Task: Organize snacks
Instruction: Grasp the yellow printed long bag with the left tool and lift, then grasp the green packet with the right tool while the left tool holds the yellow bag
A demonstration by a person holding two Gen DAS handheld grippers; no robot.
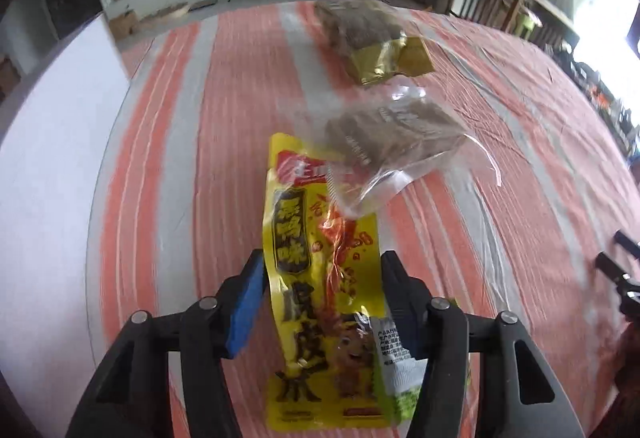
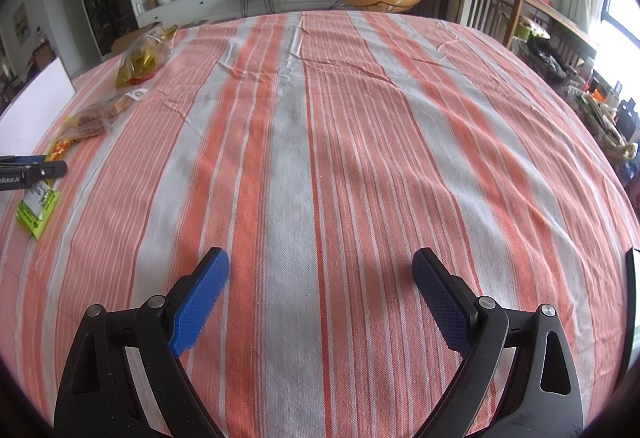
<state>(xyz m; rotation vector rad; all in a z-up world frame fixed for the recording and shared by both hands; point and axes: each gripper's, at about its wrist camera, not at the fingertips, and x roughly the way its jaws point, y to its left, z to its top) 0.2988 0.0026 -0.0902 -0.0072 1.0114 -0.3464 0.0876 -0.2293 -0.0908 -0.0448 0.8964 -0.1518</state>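
Note:
In the left wrist view my left gripper (image 1: 322, 270) is open, its fingers on either side of a yellow snack packet (image 1: 320, 290) lying flat on the striped tablecloth (image 1: 224, 126). A clear bag of brown biscuits (image 1: 396, 146) overlaps the packet's far end. Farther back lies a clear and gold bag of snacks (image 1: 376, 38). A green packet (image 1: 404, 394) peeks out under the yellow one. My right gripper (image 2: 320, 270) is open and empty over bare cloth. In the right wrist view the snacks show at far left: the gold bag (image 2: 144, 58), the biscuit bag (image 2: 96, 118), the green packet (image 2: 36, 210).
The table edge runs along the left, with a white board (image 1: 60, 142) beside it. The right gripper's tips (image 1: 616, 258) show at the right edge of the left wrist view. Chairs (image 2: 492, 10) and a cluttered side table stand beyond the far right of the table.

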